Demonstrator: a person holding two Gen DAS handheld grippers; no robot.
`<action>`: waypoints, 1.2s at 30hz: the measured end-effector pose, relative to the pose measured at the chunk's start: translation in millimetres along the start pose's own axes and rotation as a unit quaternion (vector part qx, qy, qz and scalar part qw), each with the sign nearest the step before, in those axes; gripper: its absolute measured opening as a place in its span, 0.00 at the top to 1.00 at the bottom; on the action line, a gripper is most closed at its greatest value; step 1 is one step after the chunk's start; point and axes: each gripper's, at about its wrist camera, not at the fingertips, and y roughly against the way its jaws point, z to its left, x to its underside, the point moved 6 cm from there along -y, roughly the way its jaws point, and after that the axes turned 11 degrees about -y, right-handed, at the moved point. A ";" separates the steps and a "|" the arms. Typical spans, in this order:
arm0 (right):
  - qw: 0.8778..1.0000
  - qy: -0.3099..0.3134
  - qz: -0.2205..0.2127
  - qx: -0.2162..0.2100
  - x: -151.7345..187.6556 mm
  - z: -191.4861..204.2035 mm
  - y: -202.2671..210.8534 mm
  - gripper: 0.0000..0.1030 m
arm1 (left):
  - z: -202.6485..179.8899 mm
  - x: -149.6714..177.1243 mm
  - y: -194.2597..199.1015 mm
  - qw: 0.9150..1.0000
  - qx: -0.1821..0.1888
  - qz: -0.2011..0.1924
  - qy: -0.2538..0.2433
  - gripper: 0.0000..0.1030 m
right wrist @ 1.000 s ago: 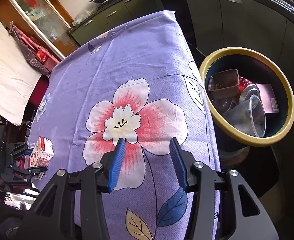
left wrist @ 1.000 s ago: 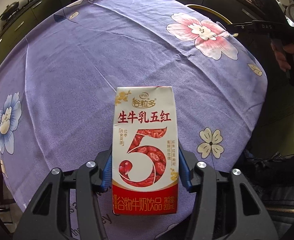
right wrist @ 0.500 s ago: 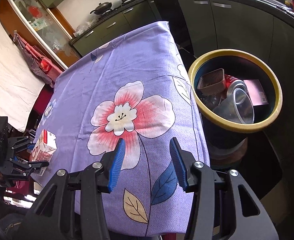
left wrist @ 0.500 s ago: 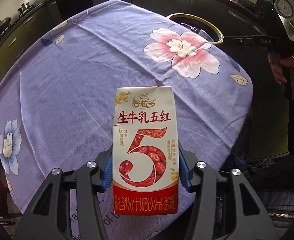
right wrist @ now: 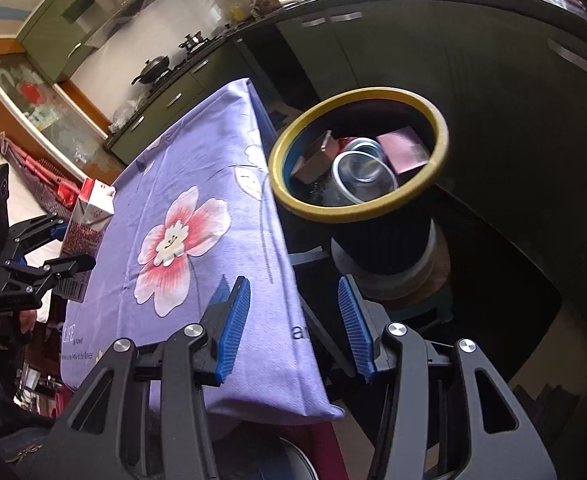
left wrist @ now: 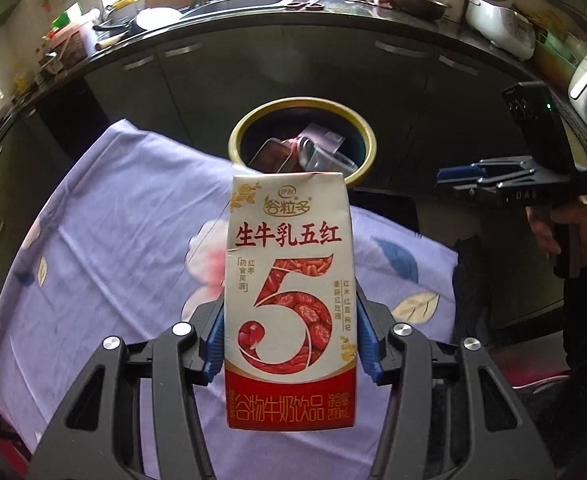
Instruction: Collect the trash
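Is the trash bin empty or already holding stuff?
Not empty. The trash bin holds a clear plastic cup, a pink box and a brownish tray.

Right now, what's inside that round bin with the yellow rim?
The bin holds a clear plastic cup, a brown tray, a pink card and something red. Whatever lies underneath them is covered.

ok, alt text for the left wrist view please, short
The left tool grips an upright red-and-white milk drink carton by its sides, above a purple floral tablecloth. Beyond the table edge stands a yellow-rimmed trash bin already holding containers; the right tool is at the right, in front of dark kitchen cabinets.
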 end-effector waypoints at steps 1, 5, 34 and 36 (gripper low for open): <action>1.000 -0.009 -0.002 0.001 -0.9 -8.5 1.3 0.55 | -1.0 -14.5 -9.1 1.000 0.007 0.000 -0.006 0.51; 0.999 -0.038 -0.006 0.003 1.0 -33.6 4.8 0.55 | -1.3 -73.9 -58.3 0.999 0.038 0.011 -0.019 0.51; 0.998 -0.055 -0.026 0.001 15.5 -47.7 26.4 0.51 | 32.6 -164.5 -143.6 0.997 0.036 -0.003 0.071 0.24; 0.999 -0.044 -0.026 -0.002 17.3 -37.7 26.3 0.49 | 26.5 -144.2 -102.1 0.995 0.028 -0.048 0.079 0.12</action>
